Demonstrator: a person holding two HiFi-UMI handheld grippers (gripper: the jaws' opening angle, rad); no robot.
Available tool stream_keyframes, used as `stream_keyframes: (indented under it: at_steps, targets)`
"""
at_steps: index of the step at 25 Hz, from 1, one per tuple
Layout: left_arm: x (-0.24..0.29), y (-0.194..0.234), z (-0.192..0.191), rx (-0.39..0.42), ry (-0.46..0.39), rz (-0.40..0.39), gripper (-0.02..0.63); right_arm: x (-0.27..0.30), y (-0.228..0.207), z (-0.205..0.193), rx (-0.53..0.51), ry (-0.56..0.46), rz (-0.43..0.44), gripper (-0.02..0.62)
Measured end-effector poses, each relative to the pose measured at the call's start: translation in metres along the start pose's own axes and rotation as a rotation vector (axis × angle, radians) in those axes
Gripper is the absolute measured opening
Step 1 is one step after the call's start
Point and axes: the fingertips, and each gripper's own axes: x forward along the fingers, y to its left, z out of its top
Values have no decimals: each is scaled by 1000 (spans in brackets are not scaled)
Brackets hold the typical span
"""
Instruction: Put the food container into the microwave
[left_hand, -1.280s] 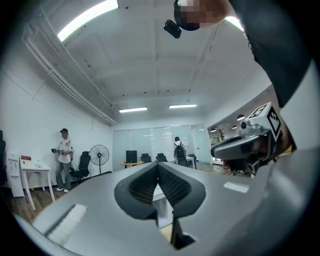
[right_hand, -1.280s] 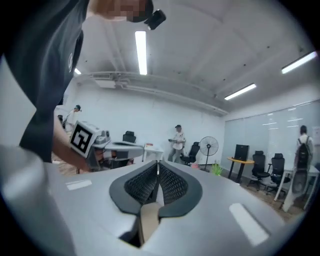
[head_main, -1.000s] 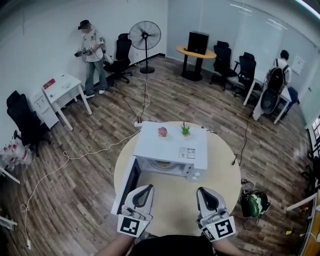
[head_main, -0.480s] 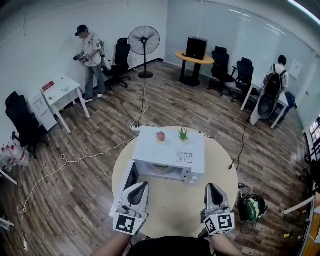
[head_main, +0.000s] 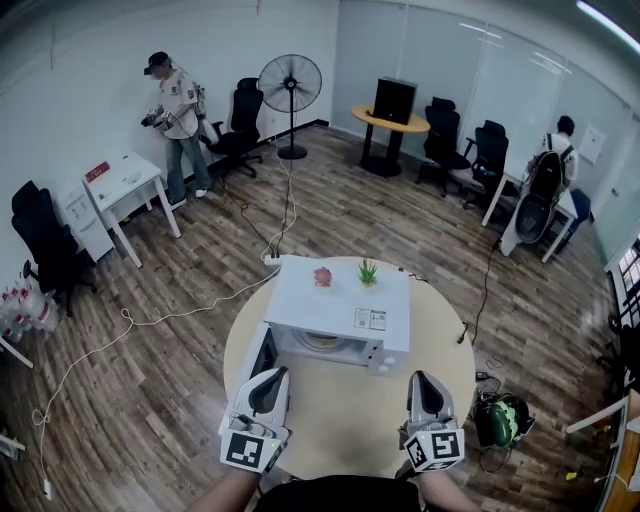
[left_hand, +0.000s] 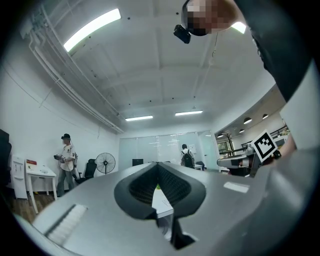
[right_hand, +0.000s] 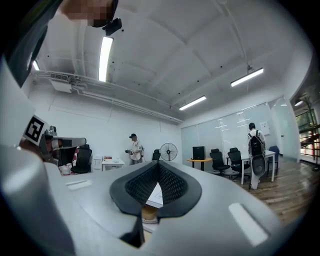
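Observation:
A white microwave (head_main: 340, 300) stands on a round beige table (head_main: 450, 350), its door (head_main: 258, 362) swung open to the left. Inside the cavity lies a round pale shape (head_main: 322, 342). Through the slit of the right gripper view it shows as a tan round container (right_hand: 141, 212). My left gripper (head_main: 272, 374) and right gripper (head_main: 421, 380) hover side by side over the table's near part, in front of the microwave and apart from it. Both are shut with nothing between the fingers. In their own views the left gripper (left_hand: 159, 166) and right gripper (right_hand: 159, 165) point at the microwave.
A small pink object (head_main: 322, 276) and a little green plant (head_main: 368, 272) sit on the microwave's top. A cable (head_main: 180, 312) runs over the wooden floor to the left. A person (head_main: 172, 120) stands by a white desk, a fan (head_main: 290, 85) beyond; another person (head_main: 558, 150) is at the far right.
Both grippers have drawn back from the microwave toward me, the right one also shifting a little outward. The person at the far left has stepped slightly away.

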Motion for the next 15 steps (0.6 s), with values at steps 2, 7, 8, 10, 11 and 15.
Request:
stream_keyframes:
  at_steps: [2,7,8,10,11,15]
  targets:
    - [-1,4,-2,1,3,7,0,0,-2,0,-6,-3,-4,6]
    - [-2,10,-4,-5,4,21,0,-3,-7,2,-20,-11,-14,6]
    - [-3,12,-3,-1,-4,24,0,-5,-7,3,-24,-10,-13,6]
    - [-5,16,-3,9,-11,32,0,-8,-10,5,-40,-7,-13,6]
    - [-6,17,-4,11,-7,33,0,-9,-12,4,-46,-5,-14,6]
    - [-7,21,-7,7,1,32,0,-11,-19,0,-49,8,-21,6]
